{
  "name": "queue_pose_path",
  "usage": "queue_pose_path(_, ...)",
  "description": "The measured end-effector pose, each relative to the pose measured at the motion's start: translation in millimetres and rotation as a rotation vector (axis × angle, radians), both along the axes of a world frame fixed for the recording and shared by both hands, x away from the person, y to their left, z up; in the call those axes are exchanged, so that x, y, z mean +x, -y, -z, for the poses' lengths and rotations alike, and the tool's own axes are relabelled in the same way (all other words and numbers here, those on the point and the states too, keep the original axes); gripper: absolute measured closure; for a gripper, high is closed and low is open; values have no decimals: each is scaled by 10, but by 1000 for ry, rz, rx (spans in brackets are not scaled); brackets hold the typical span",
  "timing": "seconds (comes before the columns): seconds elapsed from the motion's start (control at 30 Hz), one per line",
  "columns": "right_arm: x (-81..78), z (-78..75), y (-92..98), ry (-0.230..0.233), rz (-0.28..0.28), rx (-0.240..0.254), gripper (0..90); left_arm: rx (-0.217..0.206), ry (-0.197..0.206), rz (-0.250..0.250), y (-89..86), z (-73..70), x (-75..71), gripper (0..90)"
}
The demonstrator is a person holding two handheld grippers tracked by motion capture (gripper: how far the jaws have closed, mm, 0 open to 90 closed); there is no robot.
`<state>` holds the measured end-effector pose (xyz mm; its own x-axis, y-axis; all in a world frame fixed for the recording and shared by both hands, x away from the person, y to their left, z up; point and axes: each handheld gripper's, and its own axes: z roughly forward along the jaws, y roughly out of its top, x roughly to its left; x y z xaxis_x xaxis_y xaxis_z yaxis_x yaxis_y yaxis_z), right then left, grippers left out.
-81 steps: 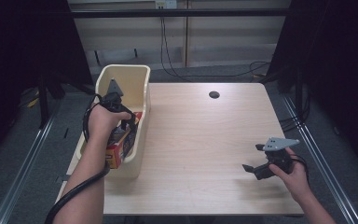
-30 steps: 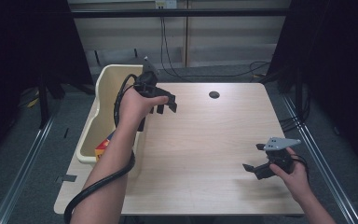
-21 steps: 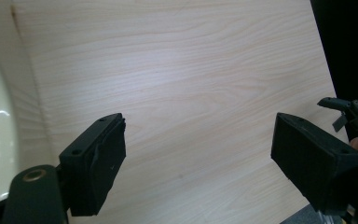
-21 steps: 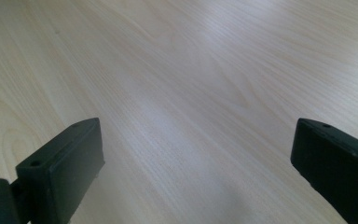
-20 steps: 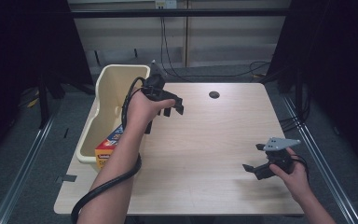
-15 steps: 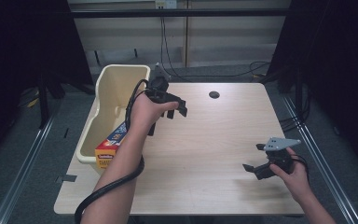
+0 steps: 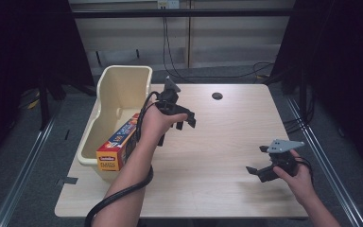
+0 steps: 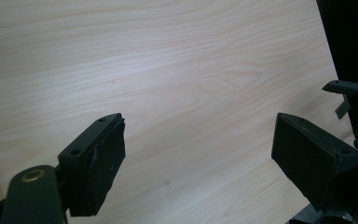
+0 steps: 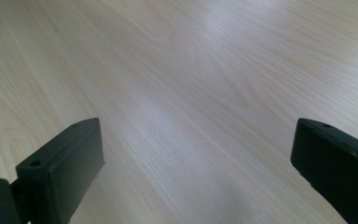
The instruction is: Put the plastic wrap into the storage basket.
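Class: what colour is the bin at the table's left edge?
Pale cream-yellow bin, clearest in the high view.

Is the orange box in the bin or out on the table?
In the bin: the orange box leans against its near wall.

A bin sits on the counter's left edge with a foil box leaning in its near end. Left tongs hover just right of it; right tongs sit well apart, near-right.

Box: right side hidden behind the left forearm; print too small to read (only orange and blue legible). Bin floor partly hidden by the box. Left gripper view: right jaw cut by the frame edge.
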<state>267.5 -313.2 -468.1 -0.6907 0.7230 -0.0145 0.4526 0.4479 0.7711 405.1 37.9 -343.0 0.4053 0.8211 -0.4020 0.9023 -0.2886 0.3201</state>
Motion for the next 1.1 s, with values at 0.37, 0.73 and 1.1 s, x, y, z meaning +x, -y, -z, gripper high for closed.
queue_pose_path(0.37,-1,11,8,-7,3,-2,21,-17,-8,18,48,220,-47,165)
queue_pose_path(0.73,4,55,24,-20,4,-7,21,-8,11,26,84,416,-97,163)
queue_pose_path(1.1,15,94,11,-35,-5,-16,21,-11,34,38,60,560,-166,152)
